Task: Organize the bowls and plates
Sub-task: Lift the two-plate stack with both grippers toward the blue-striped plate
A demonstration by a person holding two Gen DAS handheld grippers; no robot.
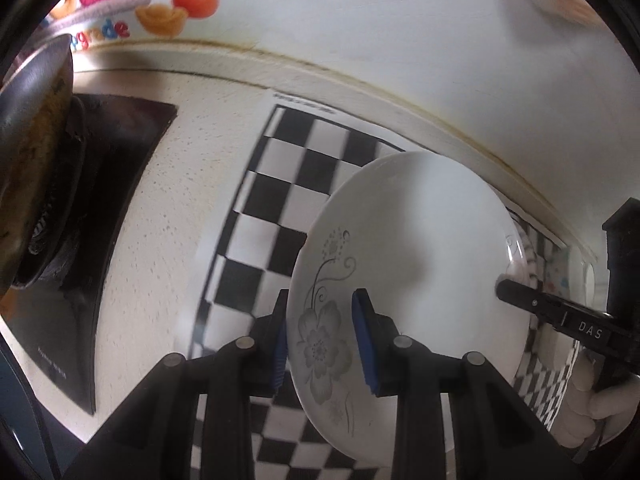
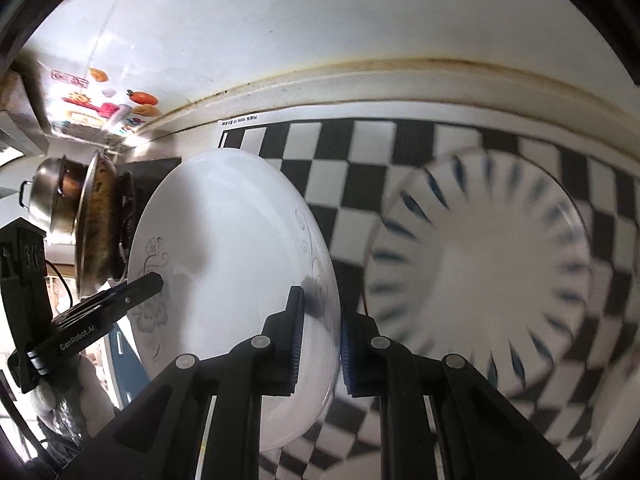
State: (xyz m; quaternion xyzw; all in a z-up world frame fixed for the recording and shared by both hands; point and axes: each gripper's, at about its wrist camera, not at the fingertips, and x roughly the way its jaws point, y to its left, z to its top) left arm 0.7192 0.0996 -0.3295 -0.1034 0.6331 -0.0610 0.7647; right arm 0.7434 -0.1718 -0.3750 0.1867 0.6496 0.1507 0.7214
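Floral plate is off the checkerboard mat, clamped at opposite rims by left gripper and right gripper. Blue-striped plate lies on mat, right.

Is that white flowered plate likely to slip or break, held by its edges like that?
The plate looks glazed and glossy, so probably slippery. Each gripper, left and right, pinches only its rim, so it may tilt. Likely stiff ceramic, breakable if dropped.
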